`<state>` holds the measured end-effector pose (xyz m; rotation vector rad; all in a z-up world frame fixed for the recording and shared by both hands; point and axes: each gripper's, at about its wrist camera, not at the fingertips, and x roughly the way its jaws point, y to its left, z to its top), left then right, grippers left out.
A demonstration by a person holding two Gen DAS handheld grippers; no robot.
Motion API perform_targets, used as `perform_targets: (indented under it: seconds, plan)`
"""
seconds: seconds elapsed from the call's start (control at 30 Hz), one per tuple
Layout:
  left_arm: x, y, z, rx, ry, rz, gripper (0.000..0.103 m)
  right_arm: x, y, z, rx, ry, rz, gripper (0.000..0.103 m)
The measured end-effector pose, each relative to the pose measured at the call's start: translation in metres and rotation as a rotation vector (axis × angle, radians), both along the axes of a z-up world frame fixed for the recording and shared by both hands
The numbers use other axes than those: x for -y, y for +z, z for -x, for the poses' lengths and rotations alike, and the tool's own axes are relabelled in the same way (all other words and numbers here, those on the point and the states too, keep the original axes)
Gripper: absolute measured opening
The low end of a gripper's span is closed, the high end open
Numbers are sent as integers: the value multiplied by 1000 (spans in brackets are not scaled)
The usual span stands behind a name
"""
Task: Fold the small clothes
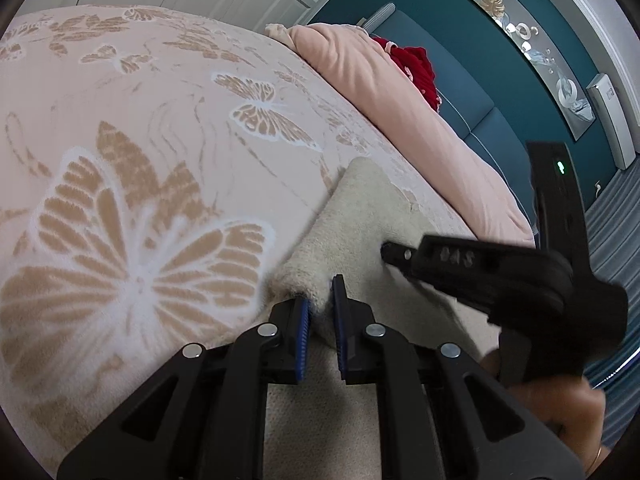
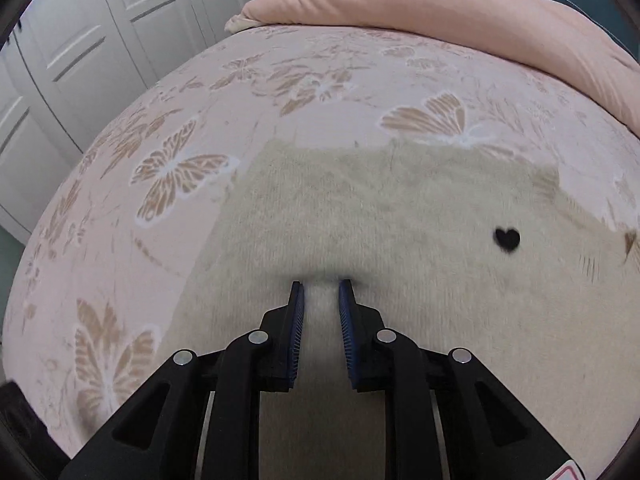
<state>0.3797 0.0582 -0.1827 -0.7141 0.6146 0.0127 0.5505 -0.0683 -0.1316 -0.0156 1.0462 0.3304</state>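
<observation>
A cream fuzzy garment (image 2: 400, 208) with a small black heart (image 2: 507, 239) lies flat on the butterfly-patterned pink blanket (image 2: 320, 80). In the left wrist view one corner of the garment (image 1: 360, 216) points toward the pillows. My left gripper (image 1: 320, 292) is shut on the garment's near edge, with cloth pinched between its blue pads. My right gripper (image 2: 322, 283) points steeply down into the middle of the garment, its jaws narrow with a ridge of cloth bunched between the pads. Seen from the left wrist, the right gripper (image 1: 386, 250) touches the garment just right of my left one.
A rolled pink duvet (image 1: 400, 100) lies along the head of the bed, with a red item (image 1: 416, 68) behind it against the teal headboard (image 1: 472, 100). White wardrobe doors (image 2: 80, 40) stand beyond the bed's far side. A person's hand (image 1: 560, 412) holds the right gripper.
</observation>
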Motion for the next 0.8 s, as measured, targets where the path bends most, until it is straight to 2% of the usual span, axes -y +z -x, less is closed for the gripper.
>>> perform_targets:
  seconds: [0.07,0.1,0.17,0.23,0.3,0.33,0.43,0.53,0.63,0.67,0.7,0.73,0.77,0.8]
  plan:
    - [1,0,1,4,1,-5,12,-6,9,-12,8,1,-68,18]
    - [1,0,1,7,1,-4,12,-13,6,-18,2,6,-55,18]
    - [2,-1,1,12,1,-2,12,-27,-16,-31,-42,14,39,16]
    - [1,-2,0,15,-3,3,12,-30,-10,-33,-9,-6,37,15]
    - [-1,-3,1,24,-6,21,12,-18,7,-25,-13,-49,-57,15]
    - [-1,-3,1,24,-6,22,12,-3,19,-13,19,-62,-112,15]
    - [-1,-3,1,20,-6,15,11,66,42,36,110,-146,-154,15]
    - [0,-1,-1,15,-5,6,11,162,40,80,132,-276,-129,15]
    - [2,0,-3,6,-3,-8,11,261,18,97,69,-475,-21,16]
    - [3,0,-4,2,-2,-12,11,298,10,104,34,-564,-19,13]
    - [4,1,-5,-1,-2,-17,11,328,9,114,21,-624,-103,2]
    - [5,1,-6,-5,-2,-19,12,351,13,127,24,-675,-197,1]
    - [5,1,-6,-9,-1,-23,11,367,20,141,52,-707,-254,14]
    - [6,1,-7,-12,0,-28,12,374,27,154,86,-707,-270,16]
